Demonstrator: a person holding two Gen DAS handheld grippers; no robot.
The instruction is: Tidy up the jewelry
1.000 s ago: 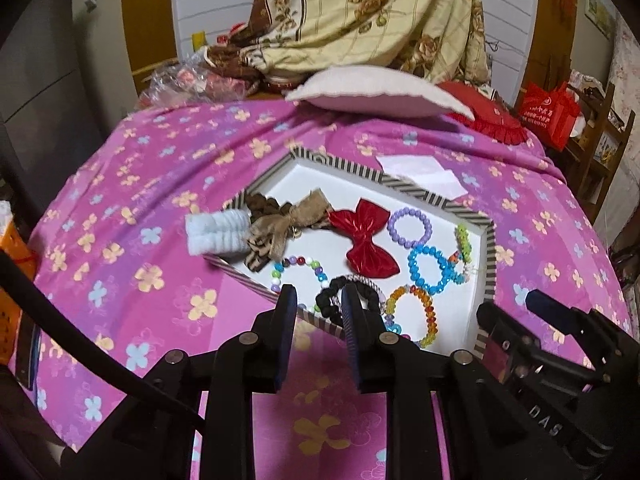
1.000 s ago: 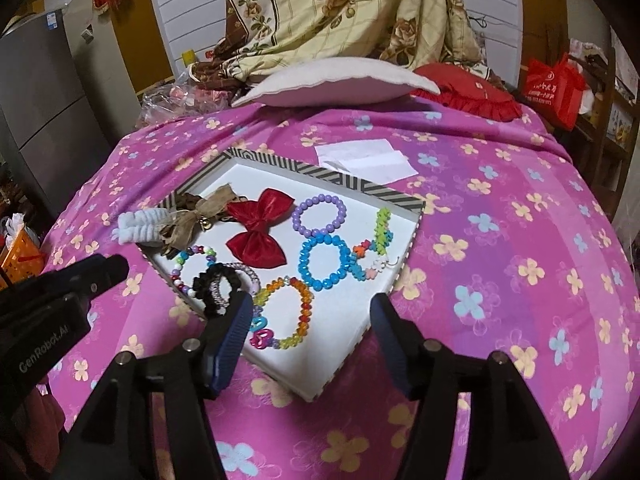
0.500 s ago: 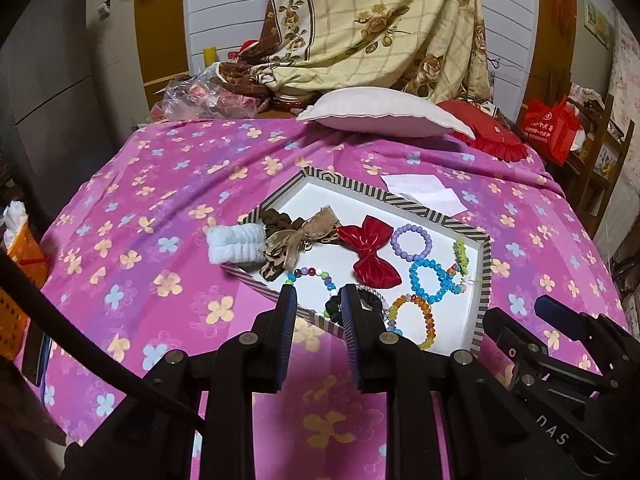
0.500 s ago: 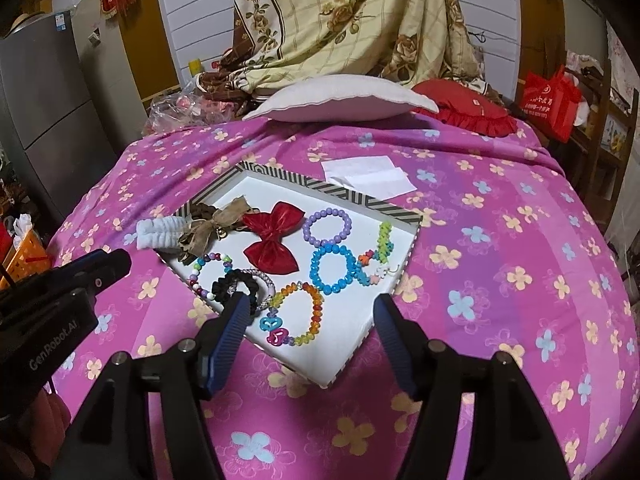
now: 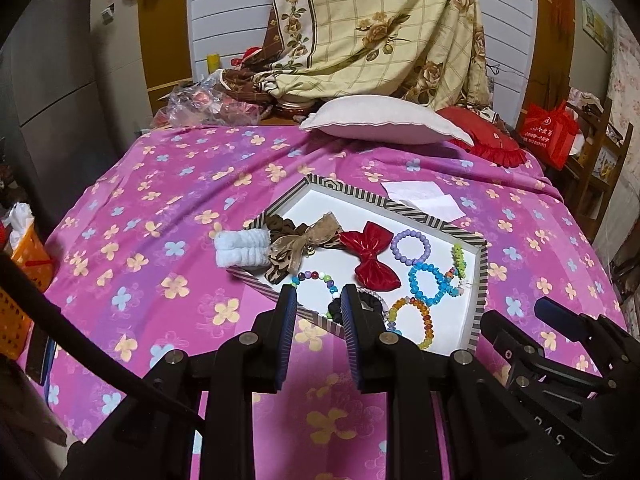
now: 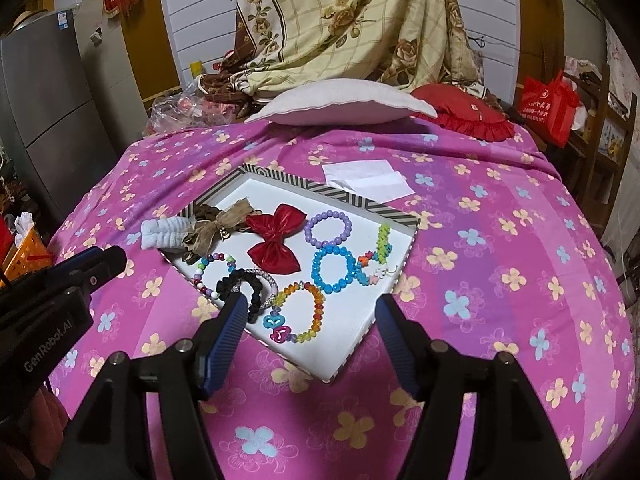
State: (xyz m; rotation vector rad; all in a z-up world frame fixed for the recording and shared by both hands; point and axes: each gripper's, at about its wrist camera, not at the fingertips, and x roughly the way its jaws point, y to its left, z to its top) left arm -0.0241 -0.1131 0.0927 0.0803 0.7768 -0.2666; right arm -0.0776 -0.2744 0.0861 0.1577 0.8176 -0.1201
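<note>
Jewelry and hair pieces lie spread over the white floor of a shallow tray [image 6: 394,204] with a black-and-white striped rim, set cornerwise on the bed. At its middle sits a glossy red bow [image 6: 274,242] of pleated, satin-like fabric, with a gauzy tan ribbon bow [image 6: 218,226] and a dark brown scrunchie [image 6: 206,212] to its left. A fluffy pale-blue scrunchie [image 6: 166,232] overhangs the tray's left rim onto the bedspread. Round-beaded bracelets fill the rest: a matte lilac bracelet [image 6: 328,227], a faceted turquoise bracelet [image 6: 334,270], a translucent rainbow bracelet [image 6: 310,312] with heart-shaped charms, a thin bracelet of small mixed beads [image 6: 214,270], and a ruffled black scrunchie [image 6: 244,288] touching a sparkly clear-stoned band. A knobbly green clip [image 6: 383,244] lies by the right rim (with small flower-shaped pieces just beside it). The right gripper [image 6: 310,312] hangs above the tray's near corner, its ribbed blue pads having just spread wider, nothing between them. The left gripper [image 5: 318,300] hovers over the tray's near left edge with a moderate gap between its pads, holding nothing. Beneath everything is a magenta bedspread [image 6: 500,272] printed with yellow and blue flowers; a folded white paper [image 6: 366,180] lies just beyond the tray, and a flat cream pillow [image 6: 340,102] and a frilled red cushion [image 6: 460,114] rest at the bed's far end.
</note>
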